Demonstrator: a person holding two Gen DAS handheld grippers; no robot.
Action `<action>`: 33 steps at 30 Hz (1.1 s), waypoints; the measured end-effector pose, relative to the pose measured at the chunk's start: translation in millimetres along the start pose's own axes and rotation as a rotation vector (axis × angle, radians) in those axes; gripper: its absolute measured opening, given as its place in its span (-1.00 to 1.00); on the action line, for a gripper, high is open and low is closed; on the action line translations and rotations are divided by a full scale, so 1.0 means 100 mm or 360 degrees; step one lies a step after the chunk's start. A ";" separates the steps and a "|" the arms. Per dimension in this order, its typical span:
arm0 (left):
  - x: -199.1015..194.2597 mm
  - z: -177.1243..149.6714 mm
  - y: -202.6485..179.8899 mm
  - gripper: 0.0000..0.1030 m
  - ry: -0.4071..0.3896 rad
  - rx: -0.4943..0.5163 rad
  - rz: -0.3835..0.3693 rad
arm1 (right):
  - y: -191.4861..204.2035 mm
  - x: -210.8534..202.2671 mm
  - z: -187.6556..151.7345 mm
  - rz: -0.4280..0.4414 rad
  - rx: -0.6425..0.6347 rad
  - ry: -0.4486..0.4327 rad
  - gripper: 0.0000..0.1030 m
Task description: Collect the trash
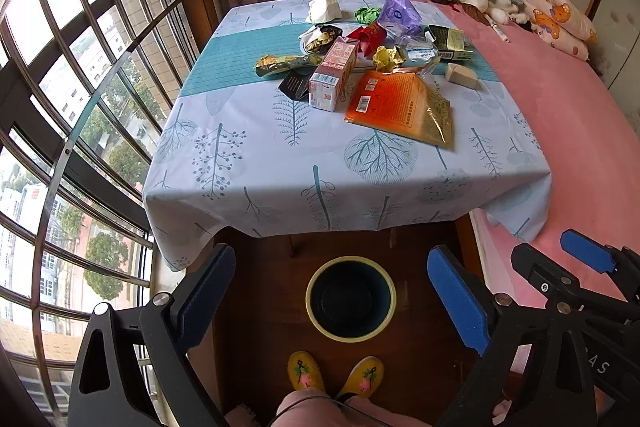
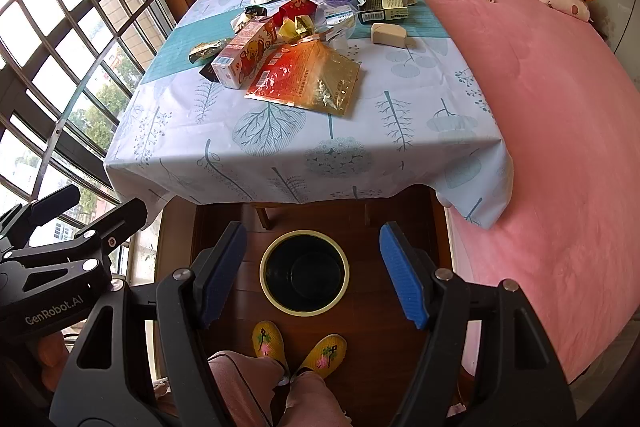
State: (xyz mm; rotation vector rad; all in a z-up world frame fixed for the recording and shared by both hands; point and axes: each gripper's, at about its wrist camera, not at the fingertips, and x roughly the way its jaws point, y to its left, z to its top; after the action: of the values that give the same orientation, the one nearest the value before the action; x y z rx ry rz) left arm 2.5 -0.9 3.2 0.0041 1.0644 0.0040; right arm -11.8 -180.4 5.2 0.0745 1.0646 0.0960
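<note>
Blue pads on both grippers, spread wide, nothing held. Left gripper [image 1: 332,291] low in its frame, right gripper [image 2: 312,267] low in its frame too, both up in the air and well apart from the table.

Between the pads in each view, a round bin [image 1: 320,319] with a yellow rim, down on the dark wood floor, nothing seen inside. Below it, two yellow slippers [image 1: 306,371] and pink trouser legs.

Further out, in the upper middle of each frame, the trash: an orange and gold bag [image 1: 400,103] nearest the front, a pink carton [image 1: 332,75] just beside it on the left, a purple wrapper [image 1: 398,11] and a white crumpled paper [image 1: 325,9] at the back. All on a table with a pale blue tree-print cloth [image 1: 280,163].

Likely the very start: no piece picked up yet. Next move probably a reach up and forward to the nearest piece, then a close on it, then down to the bin.

Only in the right wrist view: a bear picture on the carton's side. Only in the left wrist view: more window and the trees outside.
</note>
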 end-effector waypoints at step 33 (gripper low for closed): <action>-0.10 -0.05 0.02 0.87 -0.0040 -0.0009 0.0000 | 0.04 -0.08 -0.07 0.0005 0.0001 -0.0011 0.31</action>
State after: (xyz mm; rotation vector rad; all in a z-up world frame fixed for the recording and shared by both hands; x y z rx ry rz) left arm -7.3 1.5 9.6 -0.0008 1.0393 0.0066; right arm -21.9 -177.2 9.0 0.0773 1.0574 0.0982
